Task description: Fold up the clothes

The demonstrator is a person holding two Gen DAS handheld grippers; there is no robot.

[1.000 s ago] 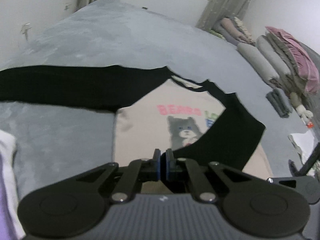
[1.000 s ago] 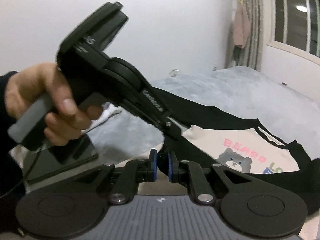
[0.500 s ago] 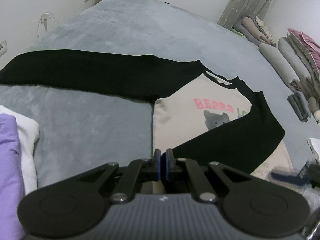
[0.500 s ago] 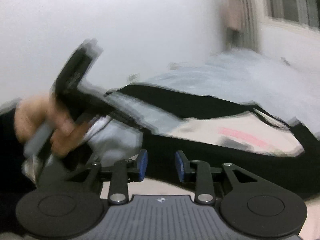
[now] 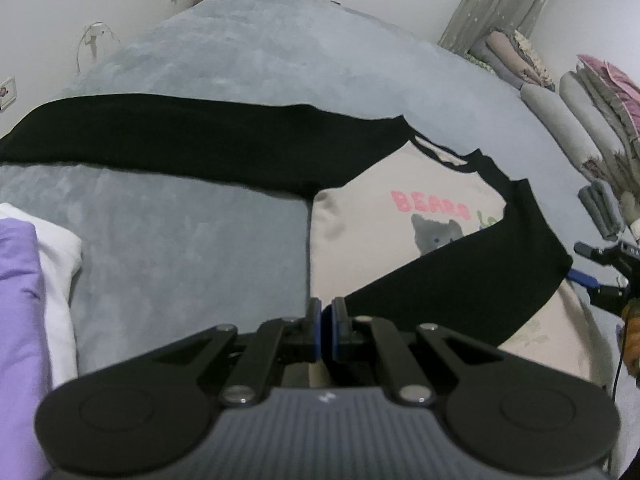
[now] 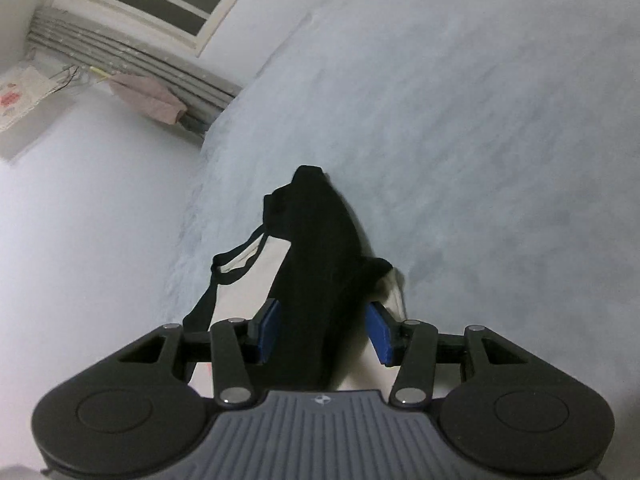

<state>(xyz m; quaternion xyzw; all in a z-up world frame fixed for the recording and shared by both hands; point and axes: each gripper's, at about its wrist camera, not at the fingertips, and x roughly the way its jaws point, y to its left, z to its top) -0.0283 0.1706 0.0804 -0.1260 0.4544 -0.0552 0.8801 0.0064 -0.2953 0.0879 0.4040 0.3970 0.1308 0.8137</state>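
The cream shirt (image 5: 360, 248) with black sleeves lies flat on the grey bed cover (image 5: 248, 60), filling the centre and right of my left view; one sleeve (image 5: 472, 280) is folded across its bear print. My left gripper (image 5: 327, 312) sits with its pads pressed together at the shirt's lower edge. My right gripper (image 6: 324, 330) is opening, the black sleeve running between its pads. Purple and white cloth (image 5: 24, 320) lies at lower left.
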